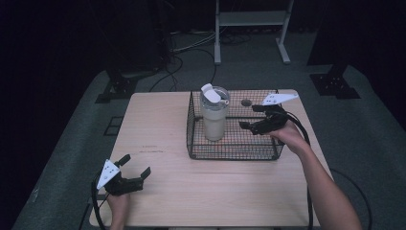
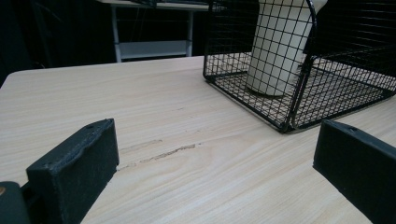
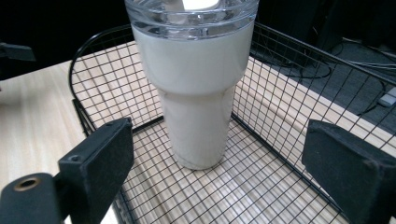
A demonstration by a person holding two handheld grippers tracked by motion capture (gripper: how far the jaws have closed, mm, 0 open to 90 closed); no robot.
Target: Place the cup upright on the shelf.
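The white tumbler (image 1: 214, 115) stands upright at the left end of the wire basket (image 1: 234, 152) on the table's far side. It looks rigid, smooth and top-heavy, so the narrower lower body seems the safest hold. The right tool (image 1: 249, 117) faces it with jaws spread and empty; the left tool (image 1: 136, 165) waits released near left.

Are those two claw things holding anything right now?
No. Both the left gripper and right gripper are open and empty; the tumbler stands free in the basket.

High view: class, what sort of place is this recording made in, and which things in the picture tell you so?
Probably a lab or test studio, not a home. A lone wooden table stands on grey flooring against dark surroundings, cables trail across the floor behind it, and a bare metal stand sits at the back.
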